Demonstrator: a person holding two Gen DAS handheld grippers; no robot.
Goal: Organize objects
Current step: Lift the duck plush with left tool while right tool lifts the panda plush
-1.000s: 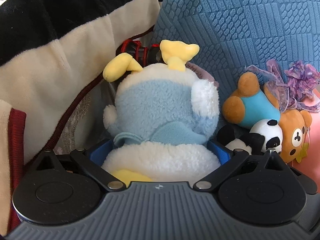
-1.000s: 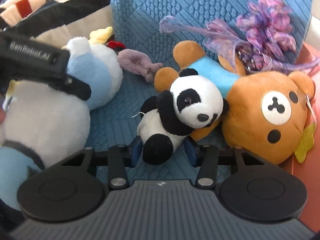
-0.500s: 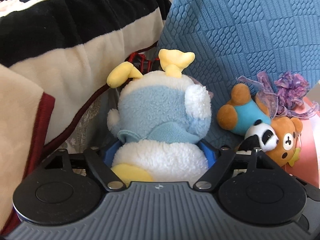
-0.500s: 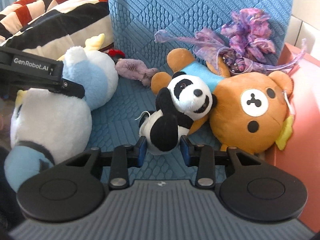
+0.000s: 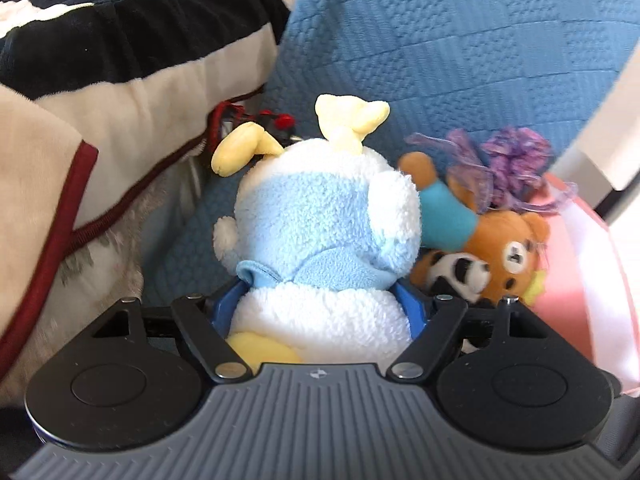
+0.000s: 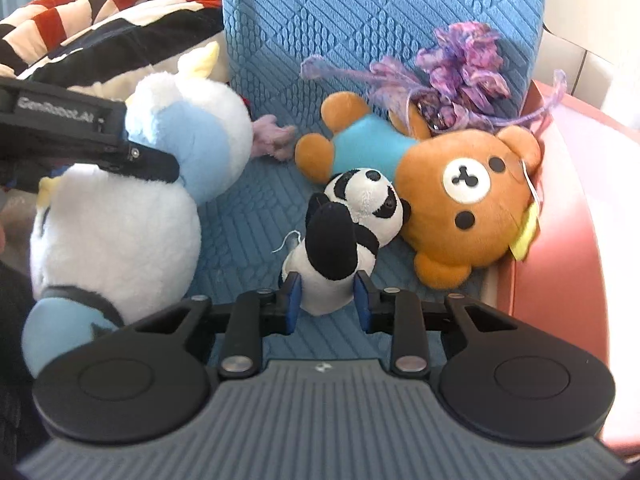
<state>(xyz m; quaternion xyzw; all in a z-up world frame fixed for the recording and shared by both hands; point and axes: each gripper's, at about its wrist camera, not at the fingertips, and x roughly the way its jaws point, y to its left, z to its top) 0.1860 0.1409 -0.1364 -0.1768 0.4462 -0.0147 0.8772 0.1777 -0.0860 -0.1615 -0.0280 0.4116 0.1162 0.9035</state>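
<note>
My left gripper (image 5: 320,312) is shut on a blue-and-white duck plush (image 5: 324,216) with yellow feet, held feet-away; it also shows at the left of the right wrist view (image 6: 120,208). My right gripper (image 6: 326,300) is shut on a small panda plush (image 6: 344,232) by its lower body, the panda's head leaning on a brown bear plush (image 6: 460,192) in a blue shirt. The panda (image 5: 456,272) and the bear (image 5: 500,240) also show in the left wrist view, right of the duck.
A blue quilted cushion (image 6: 360,20) stands behind the toys, on a blue seat (image 6: 240,220). A purple ribbon bundle (image 6: 460,64) lies above the bear. A striped blanket (image 5: 100,60) is at left. A pink-red rim (image 6: 560,200) borders the right. A small mauve fabric piece (image 6: 272,140) lies beside the duck.
Both grippers have pulled back and up with their plushes. The panda has been lifted and tipped, its head now against the bear. The duck has risen away from the blanket.
</note>
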